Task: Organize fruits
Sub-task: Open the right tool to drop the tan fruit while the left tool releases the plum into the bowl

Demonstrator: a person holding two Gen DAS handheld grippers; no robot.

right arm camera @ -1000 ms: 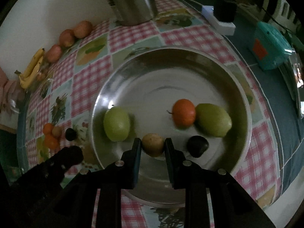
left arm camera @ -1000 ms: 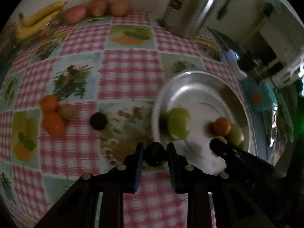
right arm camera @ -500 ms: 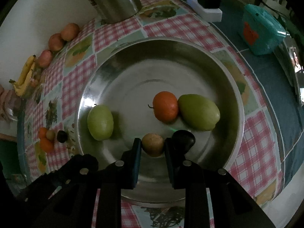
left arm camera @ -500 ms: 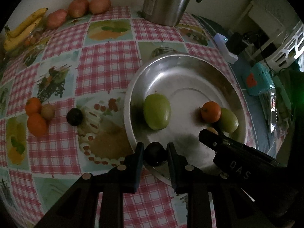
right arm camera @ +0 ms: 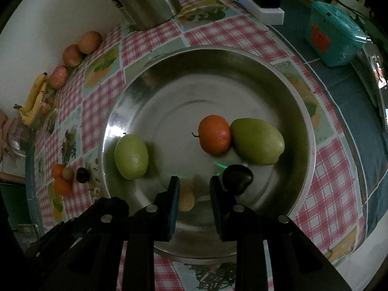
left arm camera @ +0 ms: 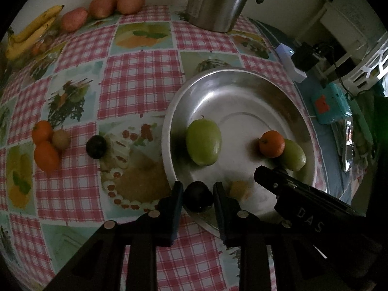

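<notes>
A large steel bowl (left arm camera: 242, 82) (right arm camera: 155, 77) holds two green fruits (right arm camera: 131, 156) (right arm camera: 257, 140), an orange (right arm camera: 214, 133), a dark fruit (right arm camera: 238, 178) and a small tan fruit (right arm camera: 186, 197). My left gripper (left arm camera: 197, 197) is shut on a dark plum (left arm camera: 198, 199) above the bowl's near rim. My right gripper (right arm camera: 194, 186) is open over the bowl, and the tan fruit lies loose between its fingers. On the cloth to the left lie two oranges (left arm camera: 46, 155), a small tan fruit (left arm camera: 60, 139) and a dark plum (left arm camera: 96, 146).
A steel kettle (left arm camera: 218, 2) stands at the back. Bananas (left arm camera: 29, 36) and three reddish fruits (left arm camera: 101, 4) lie along the far wall. A white power strip (right arm camera: 260, 8) and a teal box (right arm camera: 332, 36) sit to the right.
My right gripper has opened and dropped the tan fruit into the bowl. My left gripper has carried the dark plum to the bowl's rim.
</notes>
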